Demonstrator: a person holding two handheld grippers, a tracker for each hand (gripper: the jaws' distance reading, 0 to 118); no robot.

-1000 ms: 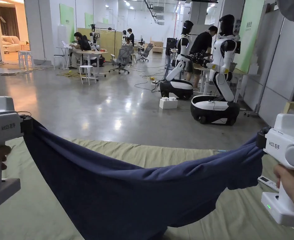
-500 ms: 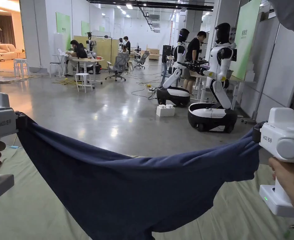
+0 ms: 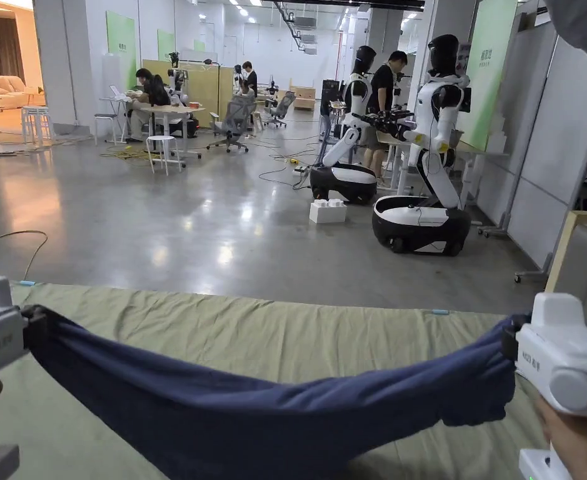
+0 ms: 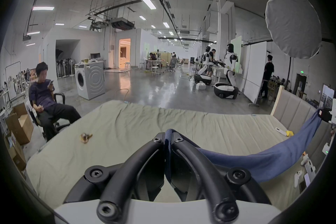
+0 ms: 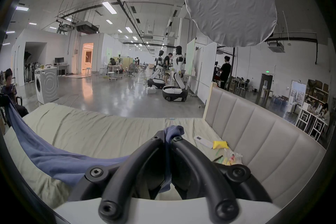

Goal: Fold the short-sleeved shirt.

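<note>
— Any lettering you can make out?
— On my right gripper (image 3: 509, 342) there's a small dark marking at three o'clock, too blurred to read. The green wall panel (image 3: 493, 69) at one o'clock carries marks, also illegible.

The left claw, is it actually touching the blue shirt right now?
Touching. In the left gripper view, the left claw has both jaws closed together on a bunched edge of the shirt, with blue cloth pinched between them and poking out past the tips.

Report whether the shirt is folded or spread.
Spread: the shirt hangs stretched between the left gripper and right gripper, sagging mid-span.
</note>
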